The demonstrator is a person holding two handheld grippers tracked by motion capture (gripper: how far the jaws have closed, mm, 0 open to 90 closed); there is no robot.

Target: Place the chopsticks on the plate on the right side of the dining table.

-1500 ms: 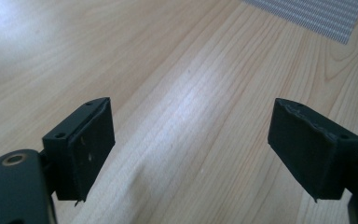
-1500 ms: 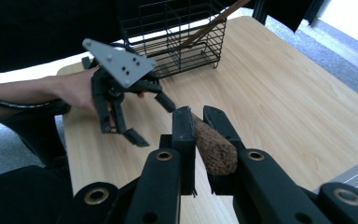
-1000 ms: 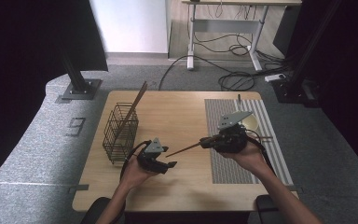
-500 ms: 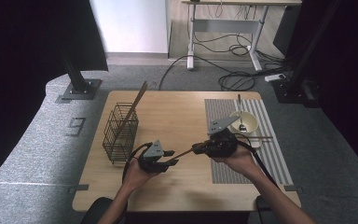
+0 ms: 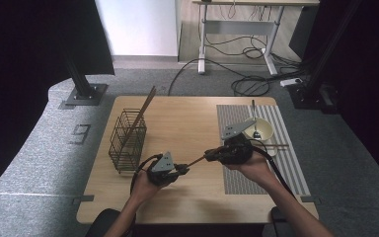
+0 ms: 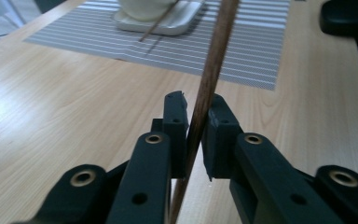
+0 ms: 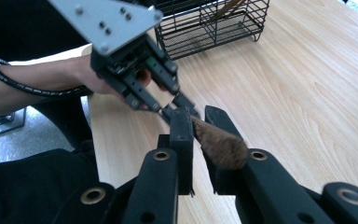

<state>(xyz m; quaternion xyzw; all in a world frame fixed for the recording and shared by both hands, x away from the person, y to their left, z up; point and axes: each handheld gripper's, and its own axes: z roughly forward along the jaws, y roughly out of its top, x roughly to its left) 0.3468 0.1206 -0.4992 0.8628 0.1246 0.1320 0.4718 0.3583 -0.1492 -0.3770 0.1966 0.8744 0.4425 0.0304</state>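
A brown wooden chopstick [image 5: 196,161] spans the gap between my two grippers over the middle of the table. My left gripper [image 5: 180,170] is shut on its thin end; in the left gripper view the chopstick [image 6: 209,74] runs up between the jaws of that gripper [image 6: 196,105]. My right gripper [image 5: 209,156] is shut on the thick end, and in the right gripper view the blunt chopstick end [image 7: 219,142] sits between that gripper's jaws [image 7: 196,116]. The left gripper [image 7: 179,100] faces it tip to tip.
A black wire basket [image 5: 128,140] stands at the table's left with another chopstick [image 5: 143,111] leaning in it. On the striped placemat [image 5: 296,163] at the right, a tray carries a cream bowl [image 5: 257,129] with a spoon and a chopstick [image 5: 276,145].
My right gripper has moved left with the chopstick toward the left gripper, narrowing the gap between them. The left hand has hardly shifted.
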